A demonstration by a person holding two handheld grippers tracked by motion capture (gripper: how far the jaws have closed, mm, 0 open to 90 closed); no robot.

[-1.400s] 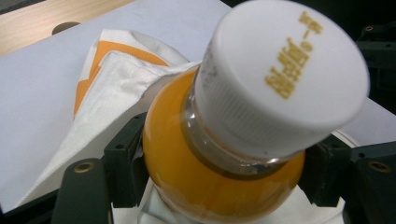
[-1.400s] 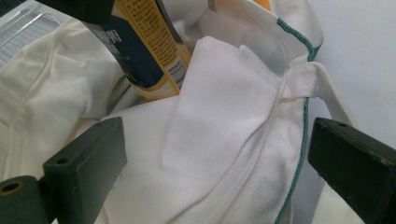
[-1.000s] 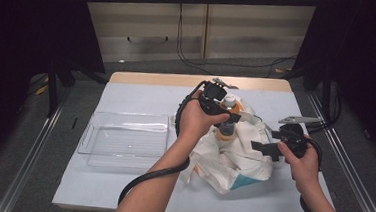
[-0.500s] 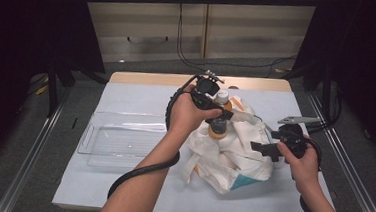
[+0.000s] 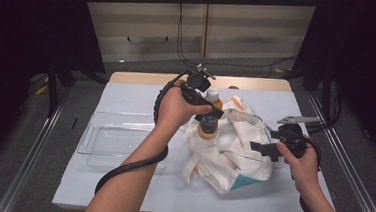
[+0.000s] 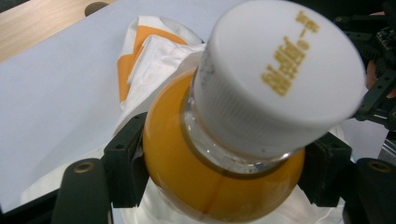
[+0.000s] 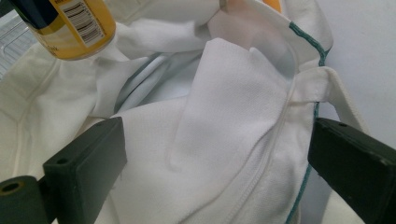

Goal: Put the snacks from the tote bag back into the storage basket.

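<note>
left gripper [image 5: 210,118] is lifting the orange juice bottle [image 5: 207,127] higher out of the cloth bag [image 5: 233,149] than a second ago; in the earlier high views the bottle was sitting lower in the bag mouth, and now it is hanging above the folds, nearer the far side of the table [image 5: 120,186]. right gripper [image 5: 261,147] is staying put at the bag's right edge.

left jaws are closed on the bottle's rounded shoulder, one black pad on each side, just under the neck. right jaws are standing wide apart with bag fabric lying between them; cannot tell if the pads are pressing on it.

bottle: clear smooth plastic, orange liquid, ribbed white screw cap [image 6: 280,70] with yellow print, barcode label on the lower body. bag: soft white woven cloth, crumpled, orange patches, teal stitched seam. clear rigid plastic tray [image 5: 118,141], rectangular, is lying left of the bag.
</note>
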